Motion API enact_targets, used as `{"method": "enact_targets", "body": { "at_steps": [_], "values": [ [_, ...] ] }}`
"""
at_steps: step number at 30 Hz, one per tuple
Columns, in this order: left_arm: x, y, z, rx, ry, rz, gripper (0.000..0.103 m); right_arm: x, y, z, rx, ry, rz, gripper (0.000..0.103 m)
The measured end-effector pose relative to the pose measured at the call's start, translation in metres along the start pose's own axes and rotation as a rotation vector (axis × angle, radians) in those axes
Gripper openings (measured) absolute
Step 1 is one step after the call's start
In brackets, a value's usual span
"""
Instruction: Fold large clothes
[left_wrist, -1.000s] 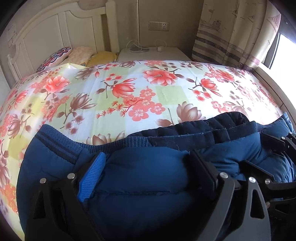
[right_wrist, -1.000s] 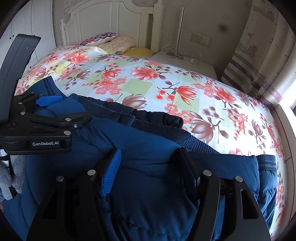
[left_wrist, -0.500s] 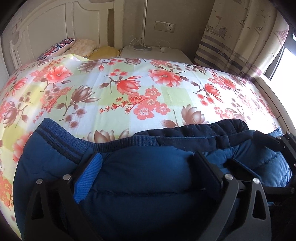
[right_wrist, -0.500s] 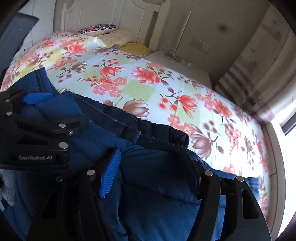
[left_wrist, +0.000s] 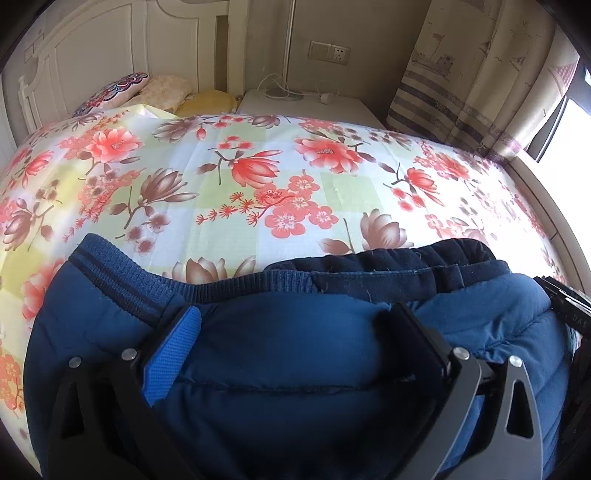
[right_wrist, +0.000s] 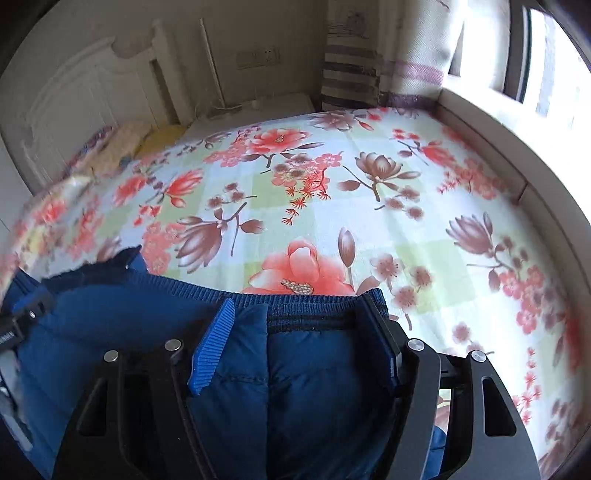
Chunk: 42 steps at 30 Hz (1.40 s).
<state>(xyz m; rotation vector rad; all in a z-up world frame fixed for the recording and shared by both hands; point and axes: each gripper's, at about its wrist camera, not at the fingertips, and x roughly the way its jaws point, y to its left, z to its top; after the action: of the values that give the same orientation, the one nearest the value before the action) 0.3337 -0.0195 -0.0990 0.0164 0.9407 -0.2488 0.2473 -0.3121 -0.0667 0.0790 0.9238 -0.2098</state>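
Left hand-held gripper (left_wrist: 295, 339) just widened over jacket (left_wrist: 295, 354) | right (right_wrist: 299, 343) pinching hem

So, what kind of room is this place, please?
Most likely a bedroom: a bed with a flowered sheet, pillows against a white headboard, and a curtain beside a window.

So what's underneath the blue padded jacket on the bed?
The blue padded jacket lies on the floral bedsheet; the sheet shows around it. Anything beneath the jacket itself is covered.
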Motion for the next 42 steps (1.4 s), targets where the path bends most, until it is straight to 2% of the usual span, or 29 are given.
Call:
{"method": "enact_targets", "body": {
  "at_steps": [2,3,5,7,9,10,11,12,15,18,21,23,24,25,26,27,28,31,33,35,36,38,39,42],
  "values": [
    [-0.003,-0.004,0.005,0.007,0.033,0.043,0.099,0.001,0.007,0.000,-0.038,-0.004,-0.038,0.064],
    [-0.010,-0.007,0.008,-0.013,0.034,0.053,0.090,0.002,0.008,-0.001,-0.040,-0.003,-0.039,0.064],
    [-0.030,-0.021,0.014,-0.031,0.005,-0.021,0.089,0.002,0.003,-0.002,-0.031,-0.004,-0.029,0.065],
    [-0.048,-0.056,0.014,0.054,-0.056,-0.047,0.090,0.001,0.002,-0.003,-0.030,-0.006,-0.029,0.065],
    [-0.044,-0.088,0.007,0.171,-0.097,-0.016,0.100,0.001,0.001,-0.002,-0.030,-0.006,-0.029,0.065],
    [-0.028,-0.105,-0.001,0.240,-0.088,0.035,0.101,0.000,0.001,-0.003,-0.027,-0.006,-0.027,0.065],
    [-0.008,-0.114,-0.007,0.275,-0.036,0.062,0.101,0.000,0.001,-0.003,-0.022,-0.007,-0.023,0.065],
    [0.010,-0.113,-0.011,0.257,0.021,0.034,0.101,0.000,0.001,-0.003,-0.018,-0.008,-0.020,0.065],
    [0.006,-0.098,-0.006,0.208,0.025,-0.034,0.101,0.000,0.004,-0.002,-0.022,-0.006,-0.023,0.065],
    [-0.005,-0.089,-0.002,0.240,0.008,-0.017,0.099,-0.001,0.001,-0.002,-0.020,-0.009,-0.019,0.065],
    [-0.016,-0.049,0.009,0.169,-0.007,-0.008,0.096,-0.001,0.001,-0.003,-0.019,-0.010,-0.017,0.065],
    [-0.015,-0.003,0.013,0.082,-0.001,0.072,0.096,-0.001,0.001,-0.003,-0.019,-0.010,-0.017,0.065],
    [-0.013,0.021,0.011,0.028,0.007,0.073,0.096,-0.001,0.001,-0.003,-0.018,-0.010,-0.016,0.065],
    [-0.012,0.052,0.009,-0.067,0.026,-0.031,0.096,-0.001,0.002,-0.003,-0.019,-0.010,-0.018,0.065],
    [-0.011,0.071,0.009,-0.132,0.041,-0.087,0.092,-0.001,0.002,-0.003,-0.020,-0.010,-0.020,0.065],
    [-0.010,0.087,0.008,-0.172,0.041,-0.116,0.082,-0.001,0.002,-0.003,-0.022,-0.011,-0.023,0.065],
    [-0.011,0.096,0.007,-0.177,0.031,-0.125,0.081,-0.001,0.003,-0.002,-0.023,-0.011,-0.026,0.065],
    [-0.015,0.101,0.005,-0.212,-0.002,-0.087,0.068,-0.001,0.005,-0.002,-0.031,-0.011,-0.036,0.065],
    [-0.019,0.113,0.002,-0.280,-0.031,-0.091,0.052,-0.001,0.005,-0.002,-0.034,-0.010,-0.039,0.066],
    [-0.020,0.127,-0.002,-0.338,-0.044,-0.144,0.051,-0.002,0.005,0.000,-0.035,0.000,-0.034,0.066],
    [-0.020,0.129,-0.002,-0.346,-0.044,-0.159,0.051,-0.008,0.007,0.003,-0.041,-0.007,-0.061,0.066],
    [-0.021,0.125,-0.003,-0.325,-0.043,-0.140,0.052,-0.035,0.022,0.005,-0.072,-0.094,-0.104,0.066],
    [-0.020,0.121,-0.002,-0.308,-0.041,-0.128,0.055,-0.055,0.035,0.005,-0.087,-0.150,-0.060,0.066],
    [-0.018,0.115,0.000,-0.277,-0.038,-0.117,0.060,-0.097,0.088,0.001,-0.190,-0.226,0.083,0.070]
  ]
}}
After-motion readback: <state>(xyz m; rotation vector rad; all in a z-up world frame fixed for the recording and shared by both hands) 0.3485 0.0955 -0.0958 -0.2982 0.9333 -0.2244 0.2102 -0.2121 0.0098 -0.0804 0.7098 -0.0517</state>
